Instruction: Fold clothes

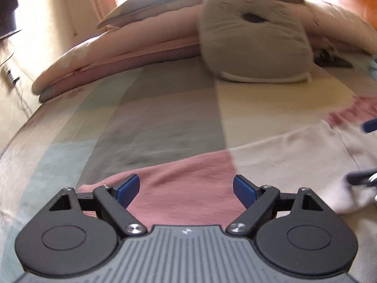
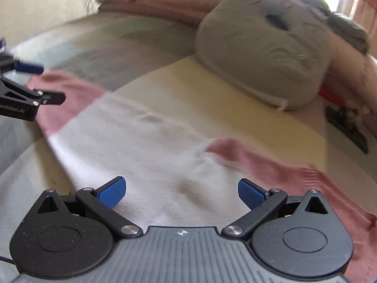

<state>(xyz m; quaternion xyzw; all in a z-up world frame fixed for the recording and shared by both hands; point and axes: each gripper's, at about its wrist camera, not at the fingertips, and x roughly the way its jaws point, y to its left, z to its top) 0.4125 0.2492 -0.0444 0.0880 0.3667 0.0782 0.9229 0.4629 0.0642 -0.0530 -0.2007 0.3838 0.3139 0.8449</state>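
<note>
A white shirt (image 2: 150,141) with pink sleeves lies spread flat on the bed. In the left wrist view my left gripper (image 1: 186,188) hovers open just over one pink sleeve (image 1: 186,176), with nothing between its blue pads (image 1: 128,189). In the right wrist view my right gripper (image 2: 181,192) stands wide open over the white body, the other pink sleeve (image 2: 271,165) to its right. The left gripper (image 2: 47,82) shows at the left edge there, over the far pink sleeve (image 2: 70,87). The right gripper (image 1: 365,151) peeks in at the right edge of the left wrist view.
The bed has a pastel checked cover (image 1: 146,118). A grey cushion (image 1: 254,44) with a face on it and a folded pink quilt (image 1: 132,47) lie at the head. A dark flat object (image 2: 348,127) rests to the right of the cushion. A wall (image 1: 42,23) runs along the left.
</note>
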